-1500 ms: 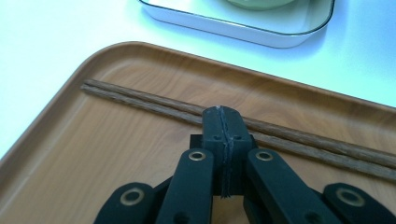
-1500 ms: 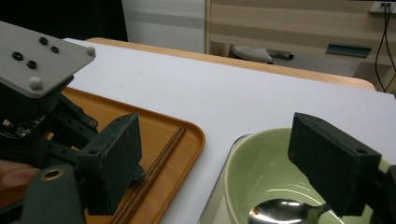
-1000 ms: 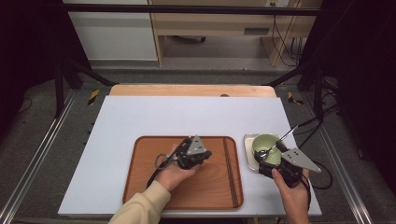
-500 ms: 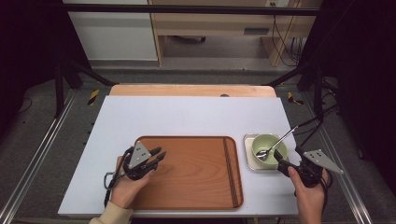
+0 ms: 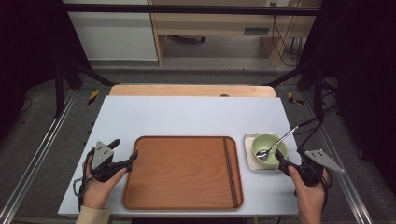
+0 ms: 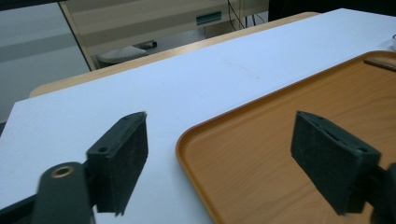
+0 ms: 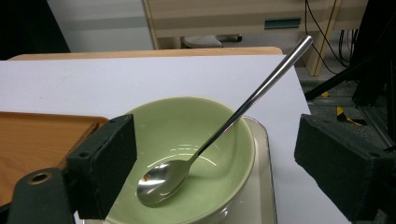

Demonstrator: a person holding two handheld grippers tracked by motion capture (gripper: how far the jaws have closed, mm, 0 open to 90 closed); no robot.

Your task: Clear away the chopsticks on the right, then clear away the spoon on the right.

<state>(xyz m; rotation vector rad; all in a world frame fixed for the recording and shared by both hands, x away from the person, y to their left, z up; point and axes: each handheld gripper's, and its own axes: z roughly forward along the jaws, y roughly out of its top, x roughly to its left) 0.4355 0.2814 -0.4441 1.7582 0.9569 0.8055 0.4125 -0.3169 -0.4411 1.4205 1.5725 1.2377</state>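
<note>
The green bowl (image 5: 269, 145) is being seen on a small pale square dish (image 5: 249, 159) at the right side of the white table (image 5: 187, 116), just beside the right edge of the wooden tray (image 5: 182, 172). A metal spoon (image 5: 276, 144) is lying inside the bowl, its head down on the bottom and its long handle leaning over the far rim, pointing away and to the right; in the right gripper view a small dark speck is seen on the spoon head (image 7: 161, 182), and nothing else is noticed in the bowl (image 7: 196, 154). The tray surface is being left bare. The right gripper (image 5: 284, 163) is being held just near the front of the dish, its jaws standing wide apart with no object pressed between them. The left gripper (image 5: 125, 156) is being held at the left front corner of the tray, and its jaws have just been opening, with only the tray rim (image 6: 196, 140) and table seen between them. Wide free table surface is lying behind the tray, up to the wooden strip (image 5: 191, 90) at the far edge.
</note>
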